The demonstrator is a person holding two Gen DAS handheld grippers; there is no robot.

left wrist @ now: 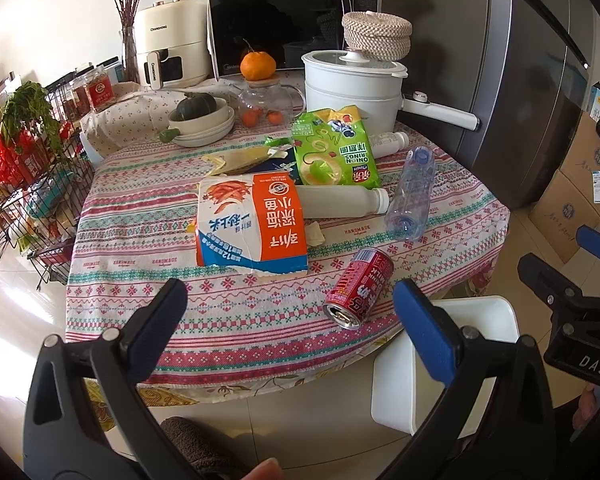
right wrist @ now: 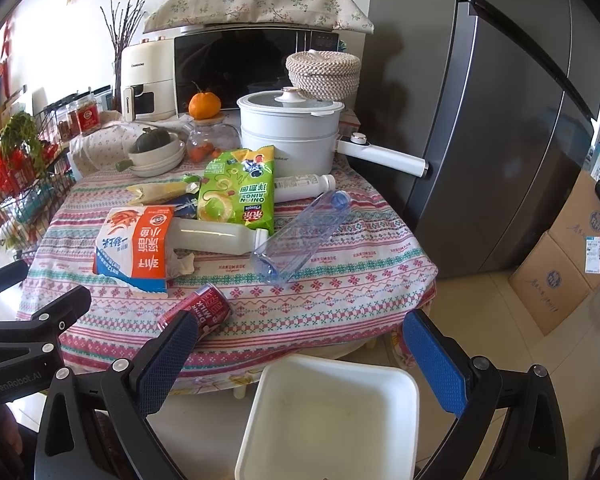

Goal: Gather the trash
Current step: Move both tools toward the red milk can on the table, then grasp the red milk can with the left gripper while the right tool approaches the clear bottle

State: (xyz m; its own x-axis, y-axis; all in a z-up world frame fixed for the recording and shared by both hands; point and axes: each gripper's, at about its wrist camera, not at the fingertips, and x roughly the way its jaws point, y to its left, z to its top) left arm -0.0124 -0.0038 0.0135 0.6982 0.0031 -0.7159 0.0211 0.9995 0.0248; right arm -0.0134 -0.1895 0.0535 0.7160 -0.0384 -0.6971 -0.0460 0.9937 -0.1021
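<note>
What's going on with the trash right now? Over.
Left gripper and right gripper open, empty. Red can nearest, lying on table; white bin below. Nothing blocking.

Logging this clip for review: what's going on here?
A person holds a tool in each hand at a cluttered table. The left tool and right tool are both open and empty. Trash lies untouched on the tablecloth: a red can, clear bottle, white bottle, and snack bags. An empty white bin waits below the table edge.
</note>
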